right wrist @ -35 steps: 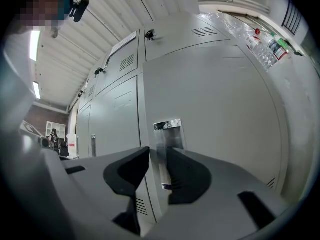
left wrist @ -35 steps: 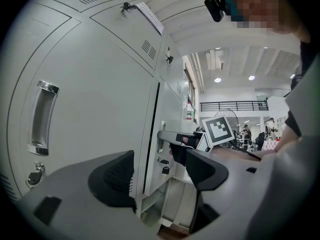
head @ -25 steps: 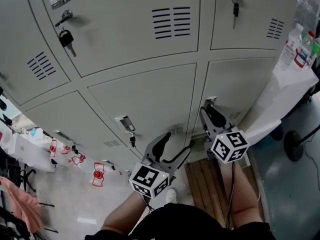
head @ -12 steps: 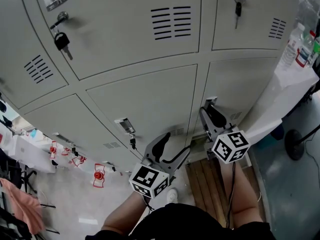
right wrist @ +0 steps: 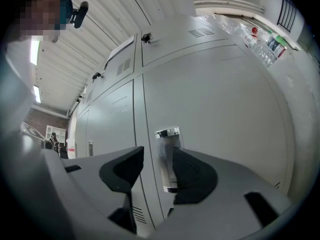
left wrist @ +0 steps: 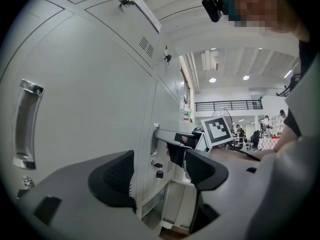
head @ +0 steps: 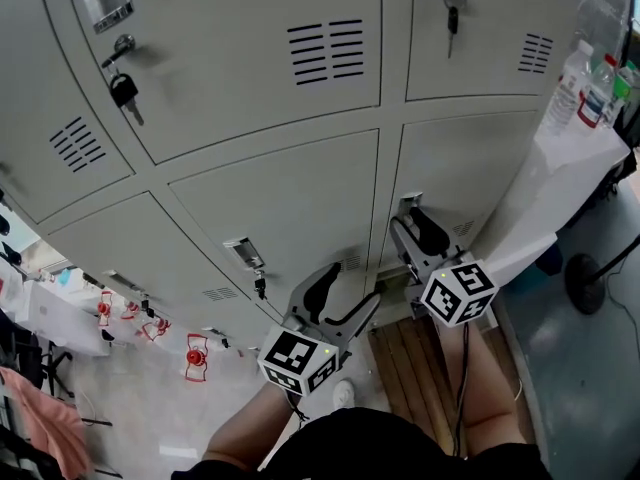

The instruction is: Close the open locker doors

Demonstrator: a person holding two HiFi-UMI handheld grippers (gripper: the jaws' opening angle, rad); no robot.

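Since a second ago the right gripper (right wrist: 157, 166) has widened; its jaws are opening, with the door handle (right wrist: 166, 156) between them, ungripped. That door (head: 470, 178) sits flush. Left gripper (left wrist: 160, 169) hangs alongside, jaws apart, empty.

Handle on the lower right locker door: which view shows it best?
Right gripper view: the handle is close, face-on and shown over most of its length. The head view catches only its top end. The left gripper view shows it small and from the side.
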